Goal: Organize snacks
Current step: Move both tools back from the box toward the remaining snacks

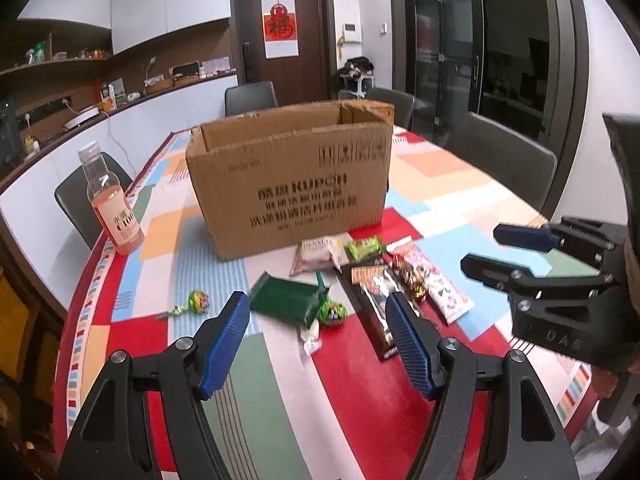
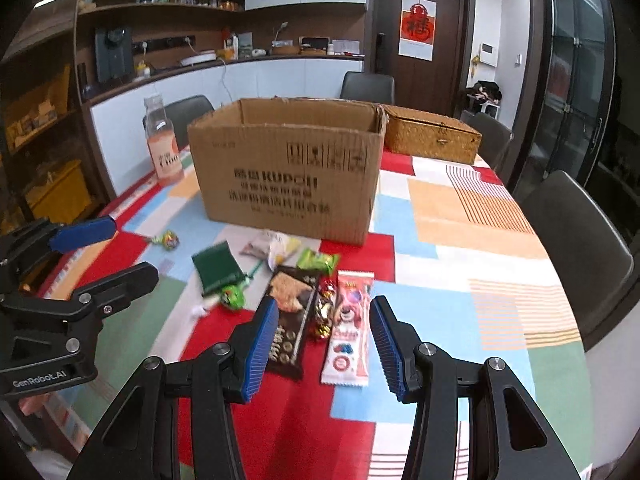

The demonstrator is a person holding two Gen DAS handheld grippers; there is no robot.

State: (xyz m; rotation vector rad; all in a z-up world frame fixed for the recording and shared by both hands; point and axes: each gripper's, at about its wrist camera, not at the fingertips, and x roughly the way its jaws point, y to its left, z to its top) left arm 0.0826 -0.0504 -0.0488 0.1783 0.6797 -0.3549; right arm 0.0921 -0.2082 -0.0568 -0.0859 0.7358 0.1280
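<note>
An open cardboard box stands on the patterned tablecloth. Snacks lie in front of it: a dark green packet, two green lollipops, a brown biscuit pack, a pink-and-white bar, a light green sachet, a pale packet and foil candies. My left gripper is open above the green packet and lollipop. My right gripper is open above the biscuit pack and pink bar. Neither holds anything.
A bottle of pink drink stands left of the box. A woven basket sits behind the box on the right. Dark chairs ring the table. A counter with shelves runs along the left wall.
</note>
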